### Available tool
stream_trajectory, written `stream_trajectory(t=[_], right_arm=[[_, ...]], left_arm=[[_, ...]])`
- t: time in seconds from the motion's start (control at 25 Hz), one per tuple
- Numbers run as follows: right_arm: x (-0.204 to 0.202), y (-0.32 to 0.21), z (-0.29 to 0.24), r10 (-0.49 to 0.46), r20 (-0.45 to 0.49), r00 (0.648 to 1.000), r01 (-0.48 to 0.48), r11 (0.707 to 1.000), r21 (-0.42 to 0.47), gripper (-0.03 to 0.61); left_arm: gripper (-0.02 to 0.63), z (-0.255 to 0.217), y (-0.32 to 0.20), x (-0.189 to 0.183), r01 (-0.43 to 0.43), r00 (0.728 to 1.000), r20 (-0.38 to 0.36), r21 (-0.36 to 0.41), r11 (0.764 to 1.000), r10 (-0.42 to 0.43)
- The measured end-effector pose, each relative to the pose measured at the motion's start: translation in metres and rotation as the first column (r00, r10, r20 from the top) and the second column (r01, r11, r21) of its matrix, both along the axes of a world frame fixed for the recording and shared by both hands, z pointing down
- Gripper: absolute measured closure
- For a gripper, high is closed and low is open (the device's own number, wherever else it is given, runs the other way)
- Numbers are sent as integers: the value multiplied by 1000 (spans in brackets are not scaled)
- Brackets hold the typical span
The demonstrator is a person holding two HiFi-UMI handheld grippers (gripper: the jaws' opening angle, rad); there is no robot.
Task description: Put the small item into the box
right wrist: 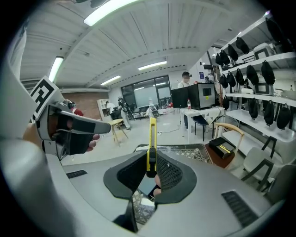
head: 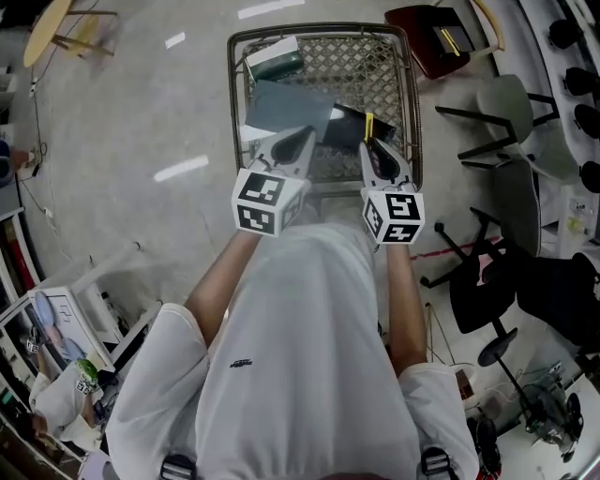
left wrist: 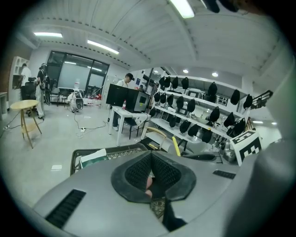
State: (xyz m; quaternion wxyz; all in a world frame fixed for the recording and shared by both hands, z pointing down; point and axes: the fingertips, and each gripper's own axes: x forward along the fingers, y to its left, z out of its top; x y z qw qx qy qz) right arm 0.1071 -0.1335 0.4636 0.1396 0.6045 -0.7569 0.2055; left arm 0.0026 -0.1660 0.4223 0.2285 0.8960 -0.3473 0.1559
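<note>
Wire basket ahead, boxes inside, knife in right claw above them; chairs to the right

A grey board and a green box fill the left of the mesh basket, its right mesh lies bare, and chairs crowd the floor beyond.

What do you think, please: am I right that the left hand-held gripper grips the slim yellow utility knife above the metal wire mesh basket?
Not quite: the right hand-held gripper grips the slim yellow utility knife above the metal wire mesh basket, as the right gripper view shows.
</note>
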Motion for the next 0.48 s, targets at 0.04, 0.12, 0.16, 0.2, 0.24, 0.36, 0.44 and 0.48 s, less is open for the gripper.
stream_trajectory(t=[0.04, 0.12, 0.16, 0.2, 0.24, 0.36, 0.44, 0.48], right_arm=[[1, -2, 3, -4, -3, 1000, 4, 1000, -5, 525], [3, -7, 11, -10, -10, 1000, 10, 1000, -14, 525], [5, -9, 15, -12, -11, 1000, 11, 1000, -19, 525], [7, -10, 19, -13, -12, 1000, 13, 1000, -26, 525], [8, -11, 24, -15, -14, 1000, 14, 999, -32, 525], [11, -18, 41, -21, -21, 1000, 19, 998, -54, 525], [13, -24, 52, -26, -26, 999, 24, 997, -69, 525], [13, -26, 58, -30, -29, 999, 28, 997, -76, 525]], left_arm=[[612, 3, -3, 1, 1, 1000, 2, 0, 1000, -1], [612, 11, -10, 4, 0, 1000, 11, -2, 1000, 0], [612, 17, -13, 5, -1, 1000, 18, -5, 1000, 1], [612, 22, -15, 7, -4, 1000, 25, -9, 1000, 4], [612, 28, -17, 9, -7, 999, 32, -13, 1000, 8], [612, 43, -26, 15, -17, 999, 43, -23, 1000, 18], [612, 55, -31, 17, -22, 998, 52, -29, 999, 23], [612, 61, -33, 18, -24, 998, 60, -31, 999, 26]])
